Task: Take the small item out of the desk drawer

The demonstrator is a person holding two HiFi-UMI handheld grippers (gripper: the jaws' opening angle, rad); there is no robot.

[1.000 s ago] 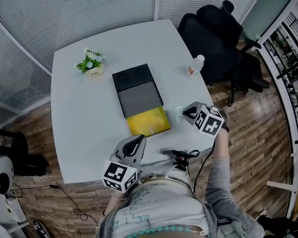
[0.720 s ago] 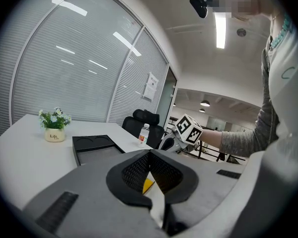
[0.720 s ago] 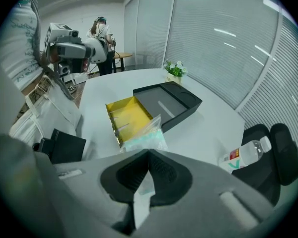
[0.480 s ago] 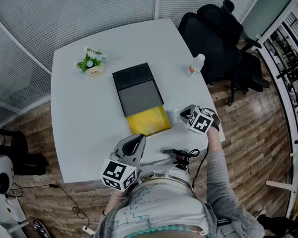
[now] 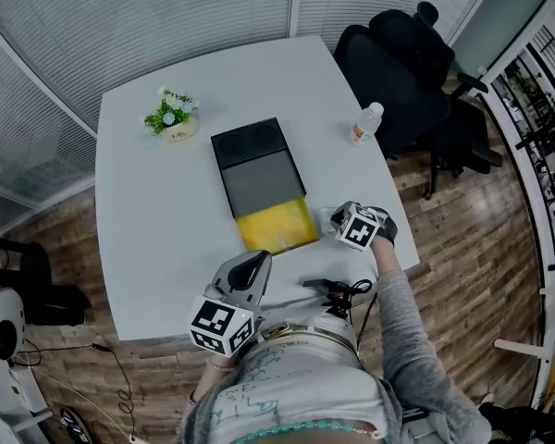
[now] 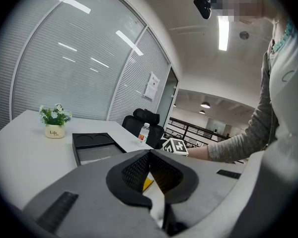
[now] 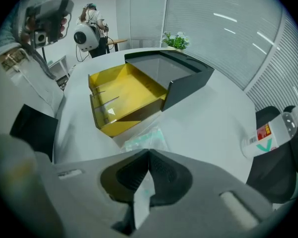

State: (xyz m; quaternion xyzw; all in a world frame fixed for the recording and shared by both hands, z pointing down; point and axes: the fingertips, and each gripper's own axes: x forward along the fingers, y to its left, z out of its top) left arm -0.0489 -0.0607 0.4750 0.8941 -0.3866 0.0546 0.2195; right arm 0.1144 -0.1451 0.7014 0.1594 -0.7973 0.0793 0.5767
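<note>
A black desk organiser lies mid-table with its yellow drawer pulled out toward me; the drawer looks bare inside. My right gripper points steeply down just right of the drawer. In the right gripper view it is shut on a small clear packet with teal print. The packet's free end reaches the white tabletop; I cannot tell whether it touches. My left gripper hovers at the table's near edge, and its jaws are shut with nothing between them.
A small potted plant stands at the back left of the white table. A water bottle stands near the right edge, beside a black office chair. A black cable clip sits at the near edge.
My right gripper has come down toward the table with the packet, ending closer to the drawer's right side. The left gripper has stayed where it was.
</note>
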